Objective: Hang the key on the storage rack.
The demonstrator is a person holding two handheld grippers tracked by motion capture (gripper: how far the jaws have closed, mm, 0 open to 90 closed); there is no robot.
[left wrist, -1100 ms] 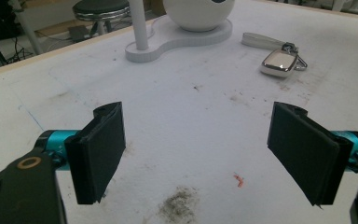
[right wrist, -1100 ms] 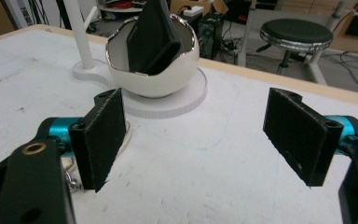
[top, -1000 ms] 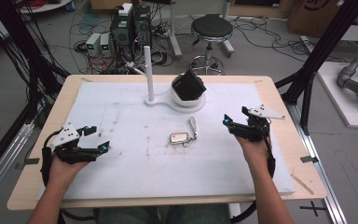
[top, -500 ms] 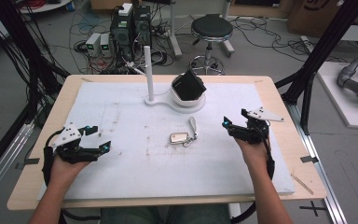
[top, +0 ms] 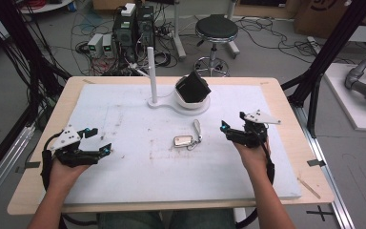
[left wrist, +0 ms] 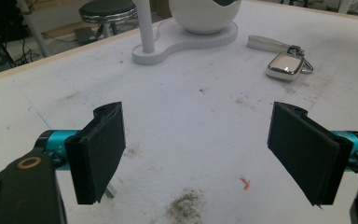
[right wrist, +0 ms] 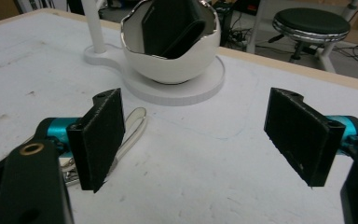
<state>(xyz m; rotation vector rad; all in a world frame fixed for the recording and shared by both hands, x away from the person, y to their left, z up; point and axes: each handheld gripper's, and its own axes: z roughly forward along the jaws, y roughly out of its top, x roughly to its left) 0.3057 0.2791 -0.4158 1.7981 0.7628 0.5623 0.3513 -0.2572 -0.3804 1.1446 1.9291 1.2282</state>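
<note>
A silver key fob [top: 182,140] with a white strap [top: 198,128] lies mid-table on the white mat [top: 138,171]. Behind it a white bowl [top: 192,99] holding a black object [top: 193,87] sits on a white base with an upright post [top: 151,74]. My left gripper [top: 100,140] rests open at the mat's left, well apart from the fob [left wrist: 286,65]; its jaws [left wrist: 196,154] stand wide with nothing between. My right gripper [top: 232,123] is open just right of the fob, its jaws [right wrist: 193,140] wide apart and facing the bowl [right wrist: 168,60]. The strap [right wrist: 133,126] lies beside its left jaw.
A black stool [top: 216,29] and computer boxes [top: 133,26] with cables stand on the floor beyond the table's far edge. Black frame posts [top: 319,71] rise at both sides. Dirt smudges [left wrist: 184,210] mark the mat near the left gripper.
</note>
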